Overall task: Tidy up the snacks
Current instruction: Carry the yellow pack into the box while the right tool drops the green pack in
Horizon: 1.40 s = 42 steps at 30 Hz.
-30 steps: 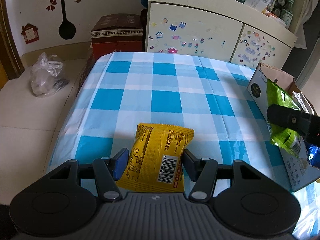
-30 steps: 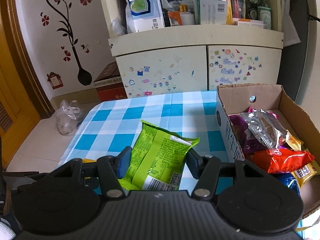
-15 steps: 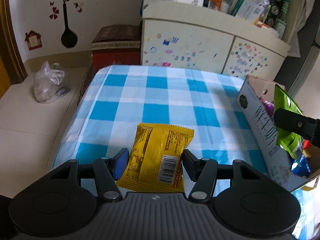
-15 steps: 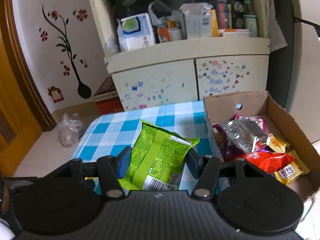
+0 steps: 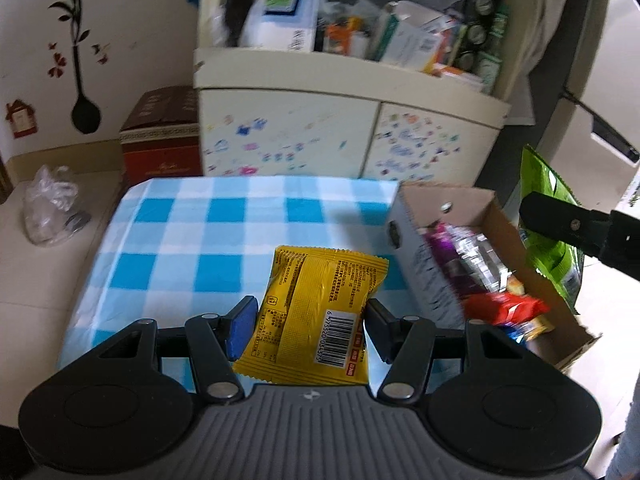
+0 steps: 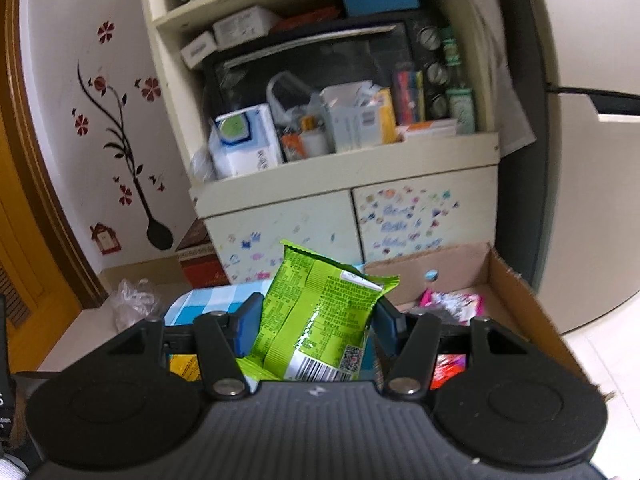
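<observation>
So both tools are loaded at once. Left tool (image 5: 306, 318) is clamped on a yellow snack packet (image 5: 320, 312), barcode end toward the camera, held up above the blue-and-white checked desk (image 5: 208, 240). Right tool (image 6: 316, 320) is pinching a green snack packet (image 6: 320, 316) the same way; from the left camera that green packet (image 5: 548, 216) hangs over the far side of the cardboard box (image 5: 424, 256). The box sits at the desk's right edge, holding a purple packet (image 5: 444, 240), a silver packet (image 5: 480, 256) and a red packet (image 5: 504, 308). Behind it all is a cream cabinet (image 6: 344, 224) with stickers on its doors.
</observation>
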### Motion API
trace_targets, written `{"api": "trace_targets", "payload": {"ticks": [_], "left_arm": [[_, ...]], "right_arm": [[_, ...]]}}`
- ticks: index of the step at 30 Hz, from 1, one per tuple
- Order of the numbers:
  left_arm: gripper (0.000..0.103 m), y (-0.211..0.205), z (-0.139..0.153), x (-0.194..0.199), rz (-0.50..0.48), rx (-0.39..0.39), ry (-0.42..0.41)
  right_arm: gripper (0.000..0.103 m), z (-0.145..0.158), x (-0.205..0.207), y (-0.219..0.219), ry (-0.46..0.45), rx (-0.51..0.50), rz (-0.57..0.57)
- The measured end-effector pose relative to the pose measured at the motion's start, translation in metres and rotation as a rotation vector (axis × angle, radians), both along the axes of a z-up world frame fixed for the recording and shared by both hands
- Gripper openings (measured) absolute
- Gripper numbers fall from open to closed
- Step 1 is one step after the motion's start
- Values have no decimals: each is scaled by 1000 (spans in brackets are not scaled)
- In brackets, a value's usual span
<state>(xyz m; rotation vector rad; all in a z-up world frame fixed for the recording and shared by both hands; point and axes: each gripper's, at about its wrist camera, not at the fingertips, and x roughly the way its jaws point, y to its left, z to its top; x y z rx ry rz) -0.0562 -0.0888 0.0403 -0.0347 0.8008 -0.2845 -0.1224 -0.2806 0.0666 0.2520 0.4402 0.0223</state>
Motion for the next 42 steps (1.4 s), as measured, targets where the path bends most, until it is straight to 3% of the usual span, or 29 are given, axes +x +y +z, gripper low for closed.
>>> {"api": "trace_targets", "payload": {"ticks": [8,19,38,40,42], "left_arm": [[64,-43,14,4,-65,-29,-12],[64,-106,19,6,-168,-29,-24],[64,-181,-17,25,-252,-16,63],[67,-185,-20,26,-260,-16,67],[84,-189,-21,26,-257,6,65]], "right_arm": [[58,12,-3,-58,-20,31,-89],[58,6,6,-110,10,109,-165],[58,-26,41,-147,130,221,-220],[61,-28,44,-149,131,247,-209],[63,-30,46,-151,138,262,-215]]}}
